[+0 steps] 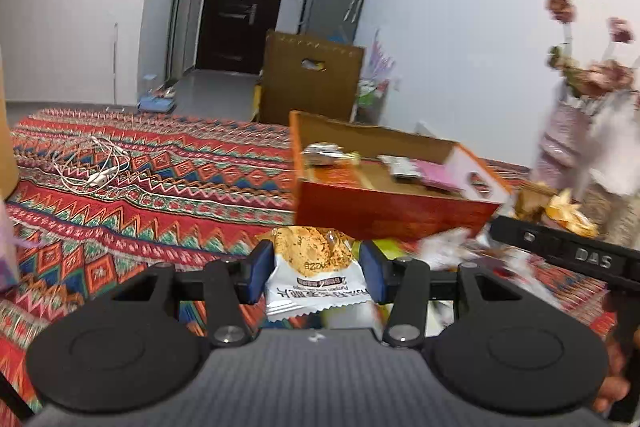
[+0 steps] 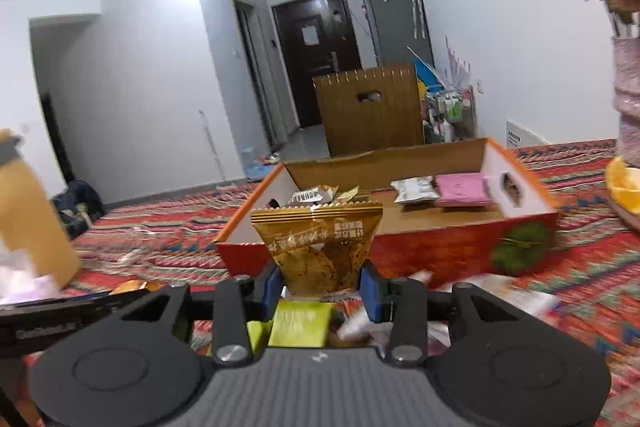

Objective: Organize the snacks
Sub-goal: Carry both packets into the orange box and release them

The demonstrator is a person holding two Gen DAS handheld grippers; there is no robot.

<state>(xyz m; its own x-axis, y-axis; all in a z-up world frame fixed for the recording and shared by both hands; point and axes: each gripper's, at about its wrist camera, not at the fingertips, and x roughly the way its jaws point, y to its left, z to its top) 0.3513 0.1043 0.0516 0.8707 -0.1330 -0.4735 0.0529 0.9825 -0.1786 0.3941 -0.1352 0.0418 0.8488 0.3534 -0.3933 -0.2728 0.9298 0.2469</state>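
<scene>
My left gripper (image 1: pixel 316 269) is shut on a white snack packet (image 1: pixel 316 279) with a biscuit pictured on it, held above the patterned cloth just short of the red cardboard box (image 1: pixel 392 215). My right gripper (image 2: pixel 323 285) is shut on a gold biscuit packet (image 2: pixel 320 247), which stands upright in front of the same box (image 2: pixel 440 247). Inside the box lie several packets: gold and silver ones at the left, a white packet (image 2: pixel 414 189) and a pink packet (image 2: pixel 462 189) at the right. Loose snacks, among them a green packet (image 2: pixel 300 323), lie on the cloth under the right gripper.
A yellow bottle (image 2: pixel 28 215) stands at the left. A white cable (image 1: pixel 92 163) lies on the cloth. A vase of dried flowers (image 1: pixel 580 131) and a plate of orange pieces (image 2: pixel 624 187) stand right of the box. The other tool's black body (image 1: pixel 568 259) crosses the left wrist view.
</scene>
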